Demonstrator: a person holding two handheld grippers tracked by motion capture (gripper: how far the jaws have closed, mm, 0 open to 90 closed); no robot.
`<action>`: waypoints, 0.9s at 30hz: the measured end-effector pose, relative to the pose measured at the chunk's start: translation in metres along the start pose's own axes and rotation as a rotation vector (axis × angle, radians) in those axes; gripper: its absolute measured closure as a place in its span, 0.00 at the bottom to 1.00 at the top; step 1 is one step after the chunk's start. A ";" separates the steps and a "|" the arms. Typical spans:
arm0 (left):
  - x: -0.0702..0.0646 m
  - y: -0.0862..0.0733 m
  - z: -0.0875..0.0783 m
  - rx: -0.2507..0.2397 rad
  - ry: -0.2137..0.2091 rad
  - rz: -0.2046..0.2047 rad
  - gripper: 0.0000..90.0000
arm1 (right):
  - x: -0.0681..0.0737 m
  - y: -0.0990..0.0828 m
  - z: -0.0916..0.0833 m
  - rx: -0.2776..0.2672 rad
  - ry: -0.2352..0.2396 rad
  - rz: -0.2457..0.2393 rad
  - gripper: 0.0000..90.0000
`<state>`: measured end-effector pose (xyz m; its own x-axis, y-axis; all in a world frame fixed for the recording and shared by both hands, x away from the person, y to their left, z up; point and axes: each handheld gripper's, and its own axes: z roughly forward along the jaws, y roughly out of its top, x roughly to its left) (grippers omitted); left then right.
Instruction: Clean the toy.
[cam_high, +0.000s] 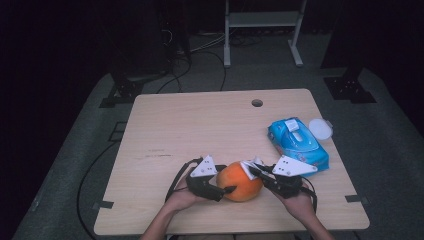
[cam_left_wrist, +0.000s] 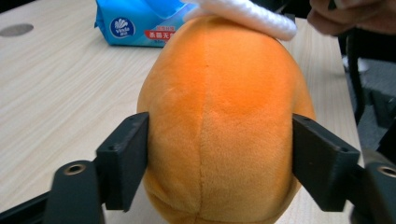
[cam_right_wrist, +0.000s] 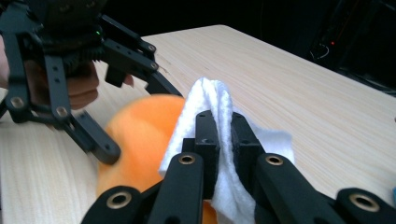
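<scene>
Table (cam_high: 210, 125) — plush (cam_left_wrist: 224, 121) between left gripper (cam_left_wrist: 219, 154)

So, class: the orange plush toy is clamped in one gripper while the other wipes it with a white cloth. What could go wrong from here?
1. The left gripper clamps the orange plush toy only by its sides; a push from wiping could squeeze it out.
2. The white cloth is pinched by a fold in the right gripper; it might slip free.
3. The wipes pack lies close by and could get nudged.
</scene>
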<state>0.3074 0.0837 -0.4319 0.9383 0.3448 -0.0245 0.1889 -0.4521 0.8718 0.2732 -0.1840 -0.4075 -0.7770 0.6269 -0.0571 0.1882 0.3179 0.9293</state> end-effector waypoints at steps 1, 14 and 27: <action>0.000 0.002 0.000 0.001 -0.011 -0.012 0.22 | 0.001 0.000 0.001 -0.004 -0.005 0.000 0.93; 0.009 -0.007 -0.011 0.013 -0.032 0.007 0.29 | 0.012 -0.002 0.009 -0.024 0.024 -0.026 0.93; 0.009 -0.005 -0.012 0.017 -0.056 -0.037 0.29 | 0.037 -0.006 0.008 -0.018 0.082 -0.093 0.93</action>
<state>0.3115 0.0986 -0.4304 0.9451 0.3157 -0.0843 0.2284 -0.4536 0.8614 0.2477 -0.1570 -0.4181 -0.8374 0.5347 -0.1138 0.1030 0.3587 0.9277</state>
